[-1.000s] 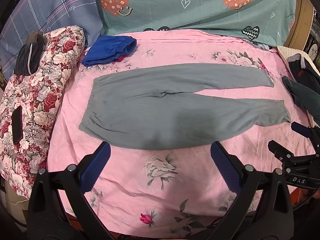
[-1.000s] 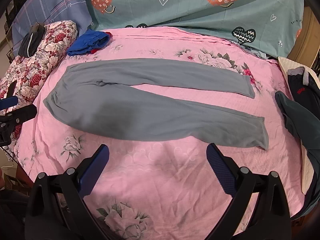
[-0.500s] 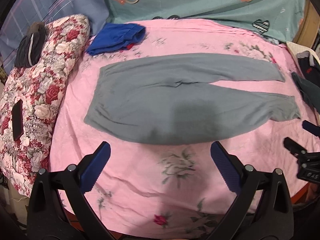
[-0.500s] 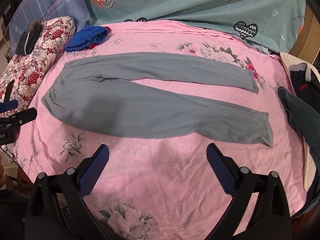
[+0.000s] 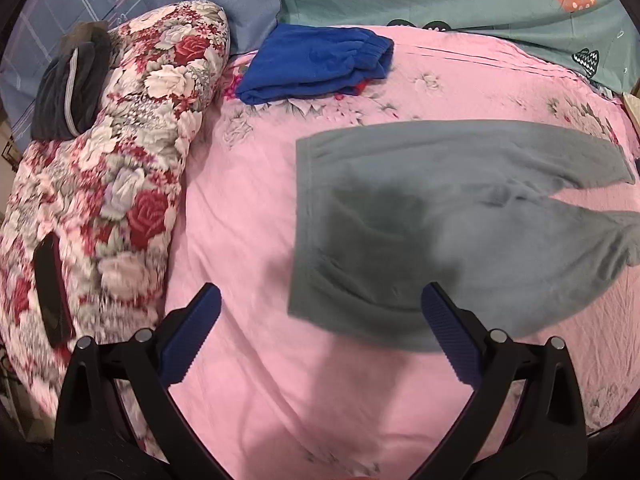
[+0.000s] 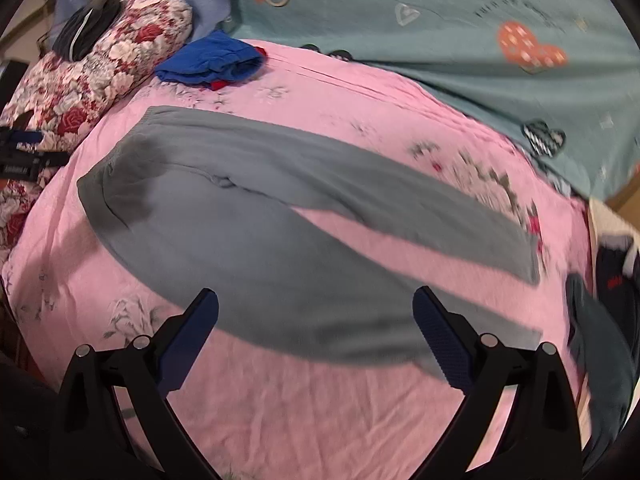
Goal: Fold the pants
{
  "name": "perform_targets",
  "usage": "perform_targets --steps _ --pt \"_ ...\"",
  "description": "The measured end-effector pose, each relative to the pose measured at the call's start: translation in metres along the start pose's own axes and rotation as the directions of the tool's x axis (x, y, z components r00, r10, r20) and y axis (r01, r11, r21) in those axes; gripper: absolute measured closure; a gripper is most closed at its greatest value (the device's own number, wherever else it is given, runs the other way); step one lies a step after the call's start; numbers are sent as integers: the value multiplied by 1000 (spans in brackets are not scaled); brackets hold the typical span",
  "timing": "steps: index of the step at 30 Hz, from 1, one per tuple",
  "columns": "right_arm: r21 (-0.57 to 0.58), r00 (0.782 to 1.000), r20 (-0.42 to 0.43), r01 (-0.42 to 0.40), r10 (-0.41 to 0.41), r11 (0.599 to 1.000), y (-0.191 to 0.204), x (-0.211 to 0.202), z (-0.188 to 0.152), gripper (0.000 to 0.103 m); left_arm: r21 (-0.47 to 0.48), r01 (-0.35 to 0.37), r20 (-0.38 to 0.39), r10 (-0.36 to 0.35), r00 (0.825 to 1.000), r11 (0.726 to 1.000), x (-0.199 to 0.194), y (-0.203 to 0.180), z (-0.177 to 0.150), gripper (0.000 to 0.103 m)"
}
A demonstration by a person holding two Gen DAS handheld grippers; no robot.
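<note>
Grey pants (image 5: 440, 216) lie flat on the pink floral bed sheet (image 5: 248, 208), waistband to the left, legs spread to the right. My left gripper (image 5: 320, 320) is open and empty, low over the near waistband corner. In the right wrist view the pants (image 6: 280, 232) stretch from upper left to lower right. My right gripper (image 6: 316, 324) is open and empty, over the near leg close to its hem end. The left gripper (image 6: 24, 156) shows at that view's left edge.
A folded blue garment (image 5: 320, 64) lies at the back by the flowered pillow (image 5: 120, 168), which carries a dark garment (image 5: 72, 88) and a black phone (image 5: 52, 288). A teal heart-print quilt (image 6: 440, 24) runs along the back. Dark clothes (image 6: 608, 320) lie at the right.
Both grippers have moved down and closer to the pants. The left one swung left toward the waistband; the right one moved toward the near leg. Both stayed open.
</note>
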State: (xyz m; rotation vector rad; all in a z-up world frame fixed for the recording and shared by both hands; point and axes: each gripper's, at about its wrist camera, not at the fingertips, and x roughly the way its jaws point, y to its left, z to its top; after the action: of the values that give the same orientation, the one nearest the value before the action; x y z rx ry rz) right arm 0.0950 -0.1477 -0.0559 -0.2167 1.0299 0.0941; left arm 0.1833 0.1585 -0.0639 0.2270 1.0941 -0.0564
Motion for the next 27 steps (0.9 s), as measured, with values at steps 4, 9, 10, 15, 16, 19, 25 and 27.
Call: perform_targets --steps 4,9,10,15,16,19,25,27 --pt "44 1000 -7 -28 28 999 -2 20 28 5 26 31 -7 -31 999 999 36 9 27 2" --pt "63 1000 -13 23 -22 998 -14 23 38 5 44 95 -6 -95 995 995 60 1 53 4" --pt "82 1000 -8 17 -16 997 -18 19 34 5 44 115 3 -115 993 992 57 -4 53 4" --pt "127 1000 -17 11 -9 992 -52 12 13 4 112 153 51 -159 986 982 48 -37 44 3" --pt "121 1000 -21 9 -6 993 -60 15 16 4 123 151 50 -158 986 981 52 -39 49 3" --pt "32 1000 11 -29 29 999 -81 30 45 5 109 130 50 -136 989 986 66 -29 75 3" --pt "-240 981 -4 -187 192 953 -82 102 119 5 47 105 -8 -105 994 993 120 18 127 4" --pt "-284 968 -36 -246 246 927 -76 129 138 12 31 125 -43 -124 991 992 135 29 133 15"
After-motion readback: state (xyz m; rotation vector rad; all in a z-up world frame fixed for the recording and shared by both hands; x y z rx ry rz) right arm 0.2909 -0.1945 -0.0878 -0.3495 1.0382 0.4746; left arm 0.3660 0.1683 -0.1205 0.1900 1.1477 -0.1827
